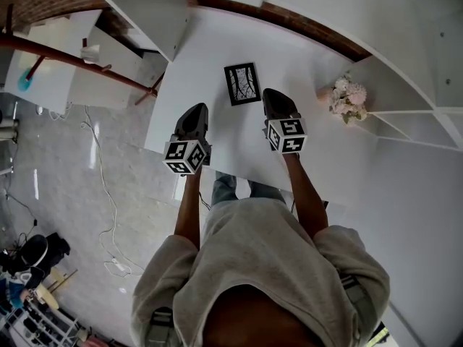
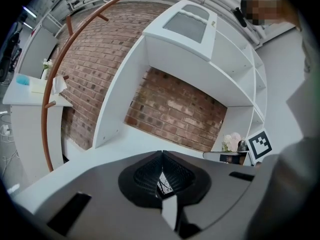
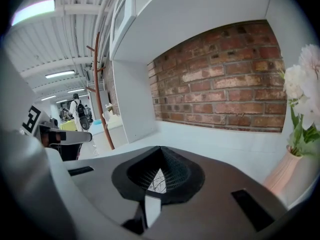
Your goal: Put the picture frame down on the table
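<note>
- Picture frame (image 1: 242, 83) carrier: a white table (image 1: 210, 56), the largest item. Its near edge runs just in front of the person, and its far edge meets a brick wall (image 1: 307, 29).
- White shelving (image 1: 412, 63) stands past the table's right end. A second white unit (image 1: 155, 20) stands at the far left corner.
- Person in a grey top (image 1: 260, 259) stands at the near edge with both forearms reaching over the table.
- Left gripper (image 1: 197, 109) is held over the near left part of the table. Its jaws are closed tip to tip with nothing gripped. In the left gripper view, a sliver of the frame's drawing shows through the small gap below the tips.
- Right gripper (image 1: 273, 92) is held over the near middle of the table. Its jaws are likewise closed and empty, and clear of the frame.
- Pale flowers (image 1: 349, 96) in a pink vase (image 3: 282, 171) stand upright near the table's right end, well apart from the frame.
- Frame detail: black border around a white sheet with a dark branching drawing. It lies flat near the middle of the table, face up and slightly skewed. It sits just beyond and between the two grippers, touching neither.
</note>
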`<state>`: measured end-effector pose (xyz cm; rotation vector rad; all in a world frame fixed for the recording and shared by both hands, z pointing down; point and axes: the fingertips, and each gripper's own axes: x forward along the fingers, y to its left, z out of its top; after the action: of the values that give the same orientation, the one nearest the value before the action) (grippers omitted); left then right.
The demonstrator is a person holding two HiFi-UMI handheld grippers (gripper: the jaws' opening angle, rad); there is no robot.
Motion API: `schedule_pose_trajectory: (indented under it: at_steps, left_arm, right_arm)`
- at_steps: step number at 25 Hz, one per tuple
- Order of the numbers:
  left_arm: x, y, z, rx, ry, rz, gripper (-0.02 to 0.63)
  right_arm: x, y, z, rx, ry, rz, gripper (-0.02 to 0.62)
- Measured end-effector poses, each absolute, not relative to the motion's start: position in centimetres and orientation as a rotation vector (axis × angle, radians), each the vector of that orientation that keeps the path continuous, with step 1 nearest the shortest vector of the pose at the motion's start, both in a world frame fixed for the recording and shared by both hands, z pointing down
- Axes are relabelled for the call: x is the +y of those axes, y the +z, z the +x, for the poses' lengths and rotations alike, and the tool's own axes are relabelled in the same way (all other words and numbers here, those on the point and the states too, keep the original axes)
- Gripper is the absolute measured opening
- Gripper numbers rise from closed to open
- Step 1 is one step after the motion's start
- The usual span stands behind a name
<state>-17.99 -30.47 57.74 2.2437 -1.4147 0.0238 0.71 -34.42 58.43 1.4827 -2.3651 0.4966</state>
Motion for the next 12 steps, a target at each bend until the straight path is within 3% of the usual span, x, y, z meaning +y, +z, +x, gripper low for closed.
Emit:
schedule_pose_trajectory:
  at_steps: [12]
  left_arm:
    - [-32.0,52.6,-17.2,-1.414,-0.012,2.332,0.017]
  right_arm:
    - [-35.2,52.5,2.7,-2.407,0.413,1.596,0.025]
